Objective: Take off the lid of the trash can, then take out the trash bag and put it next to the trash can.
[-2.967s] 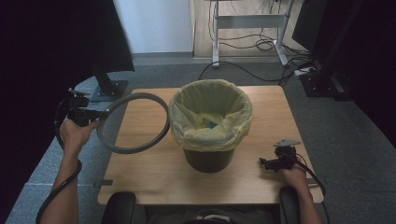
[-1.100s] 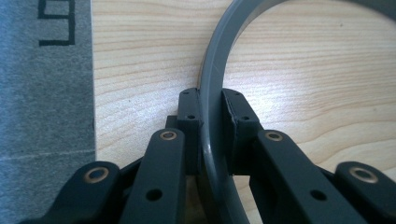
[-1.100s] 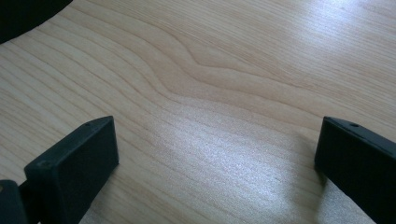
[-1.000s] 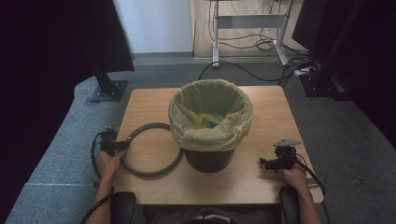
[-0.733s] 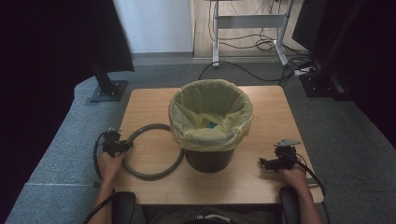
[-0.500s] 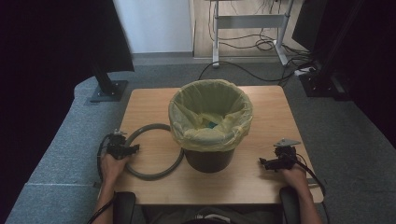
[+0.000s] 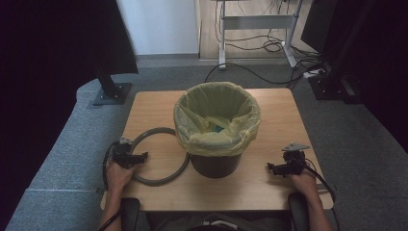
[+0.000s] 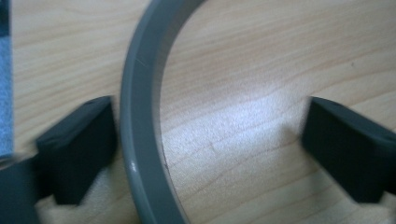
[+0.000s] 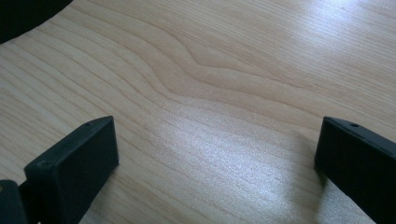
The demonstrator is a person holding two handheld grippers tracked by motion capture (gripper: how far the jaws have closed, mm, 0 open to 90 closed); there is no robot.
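Lying flat on the wooden table (image 7: 269, 187), the grey ring (image 7: 163, 179) runs between the jaws of the left gripper (image 7: 140, 156), which have just been opening and now stand wide apart. In the left gripper view the ring (image 8: 140, 140) passes just beside the one jaw at the left of that view, with no clear gap to be seen there, while the other jaw stands well clear of it across bare wood; the pads do not press on it. From the high view this gripper sits over the ring's near-left arc, and the rest of the loop curves away ahead of the jaws toward the dark bin (image 7: 215, 163), whose yellowish bag liner (image 7: 192, 137) is folded over the rim. The ring's far side lies just beside the bin's base.

The right gripper (image 7: 272, 167) rests low at the table's other side, well apart from the ring, jaws spread wide over bare wood with nothing between them, pointing toward the bin.
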